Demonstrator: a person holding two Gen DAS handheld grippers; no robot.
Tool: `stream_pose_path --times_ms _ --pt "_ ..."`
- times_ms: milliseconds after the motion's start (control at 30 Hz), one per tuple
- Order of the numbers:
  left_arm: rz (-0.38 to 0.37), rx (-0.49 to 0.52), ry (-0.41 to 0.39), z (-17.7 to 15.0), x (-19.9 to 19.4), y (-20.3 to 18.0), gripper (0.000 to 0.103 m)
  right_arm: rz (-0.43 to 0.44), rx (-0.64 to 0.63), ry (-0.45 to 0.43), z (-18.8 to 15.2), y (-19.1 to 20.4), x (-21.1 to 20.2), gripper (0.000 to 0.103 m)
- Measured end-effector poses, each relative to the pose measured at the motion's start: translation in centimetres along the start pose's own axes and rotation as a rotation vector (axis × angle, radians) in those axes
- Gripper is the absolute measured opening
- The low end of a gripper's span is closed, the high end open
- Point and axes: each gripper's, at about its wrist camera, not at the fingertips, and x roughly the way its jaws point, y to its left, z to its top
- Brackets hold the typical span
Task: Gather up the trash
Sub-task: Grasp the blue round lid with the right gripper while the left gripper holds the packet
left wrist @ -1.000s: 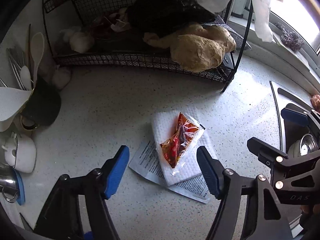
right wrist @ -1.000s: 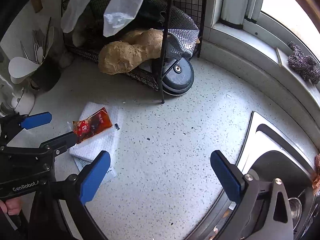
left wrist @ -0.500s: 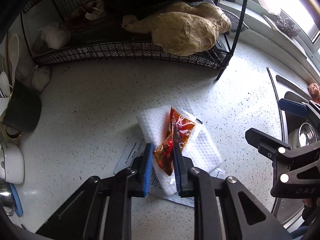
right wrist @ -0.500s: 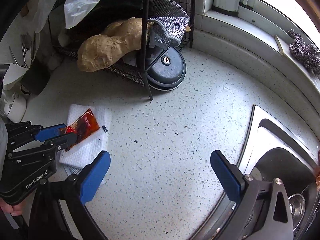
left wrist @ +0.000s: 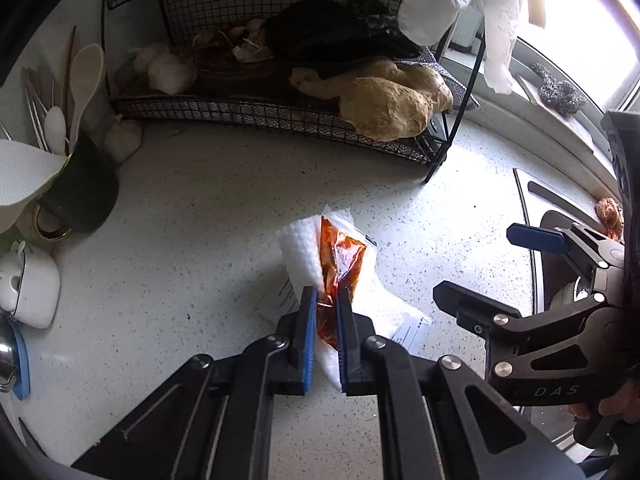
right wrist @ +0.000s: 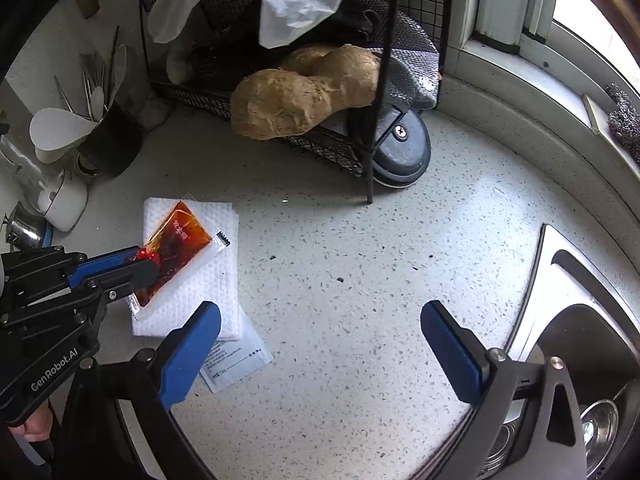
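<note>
One piece of trash, the red sauce packet [left wrist: 340, 264], is being pinched by the left gripper [left wrist: 325, 312] over the white paper towel [right wrist: 200, 276] near the counter's [right wrist: 360, 272] front edge, while the right gripper [right wrist: 320, 344] is waiting with jaws apart and the towel and printed sachet [right wrist: 236, 360] are remaining uncollected.

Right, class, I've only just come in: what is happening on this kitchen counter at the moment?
A person with a handheld gripper in each hand is collecting trash. The left gripper is shut on a red sauce packet, and a folded white paper towel looks caught up with it in the left wrist view. A printed paper sachet lies under the towel on the speckled counter. The right gripper is open and holds nothing, over bare counter beside the sink.
</note>
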Motion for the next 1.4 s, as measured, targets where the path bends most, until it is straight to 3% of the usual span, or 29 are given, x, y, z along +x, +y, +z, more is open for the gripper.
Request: stream_pose_path --times_ms 267,467,667,900,1233,1400 --pt "-0.029 -0.123 0.009 -4.4 -0.8 2.0 0.008 0.074 -0.106 0.032 -1.0 3.4 1.1 0.1" --pt "-0.016 -0.194 0.004 -8.5 -2.2 2.9 0.008 0.104 -0.18 0.073 -3.7 6.3 1.5 0.1" --pt "0.037 -0.223 -0.018 -12.1 -4.7 3.2 0.008 0.141 -0.225 0.11 -6.3 8.4 0.9 0.1" --pt "0.107 -0.288 -0.053 -15.8 -8.2 4.3 0.008 0.186 -0.323 0.083 -7.5 12.2 -0.3 0.1" --pt "0.221 -0.416 -0.082 -20.8 -12.3 10.8 0.008 0.241 -0.447 0.067 -7.2 22.1 0.8 0.1" --pt "0.26 -0.449 -0.076 -22.1 -12.4 14.3 0.008 0.24 -0.493 0.073 -7.4 24.9 1.6 0.1"
